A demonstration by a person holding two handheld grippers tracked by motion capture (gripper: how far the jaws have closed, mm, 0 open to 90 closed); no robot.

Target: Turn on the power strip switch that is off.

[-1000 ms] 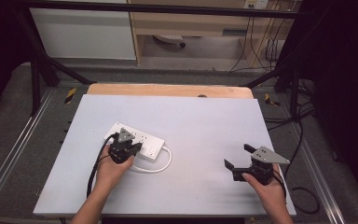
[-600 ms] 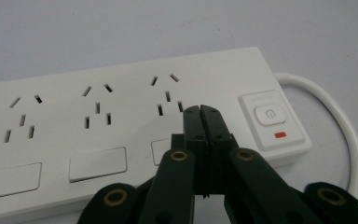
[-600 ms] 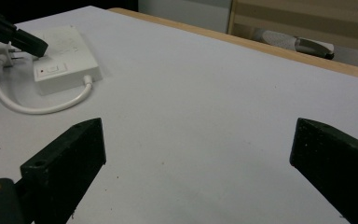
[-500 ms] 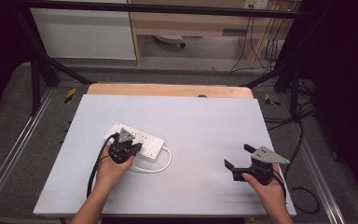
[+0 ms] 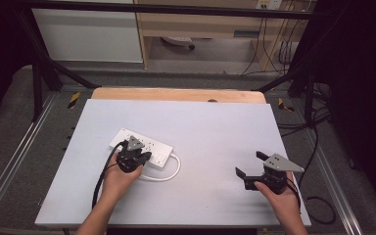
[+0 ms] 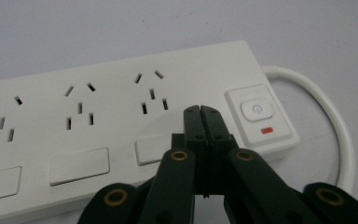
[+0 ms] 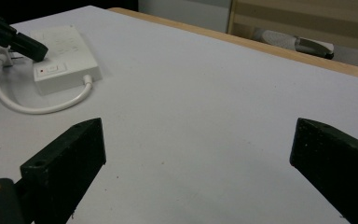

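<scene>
Fingertips of left gripper (image 6: 200, 109) were pressed together, empty, poised over white plastic power strip (image 5: 139, 147) at left-centre of pale grey table (image 5: 215, 132), just beside its power button (image 6: 256, 110). Right gripper (image 5: 252, 164) idled wide open, well apart. Judged step: aligning; next move calls for pressing the button squarely.

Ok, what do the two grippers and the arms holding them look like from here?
Both grippers are black. The left gripper and right gripper each carry a grey three-cornered plate on top. Their jaws are flat black bars on linkages with brass-coloured pivot rings. A black cable trails from the left one. The forearms are bare, with no sleeves in sight.
</scene>
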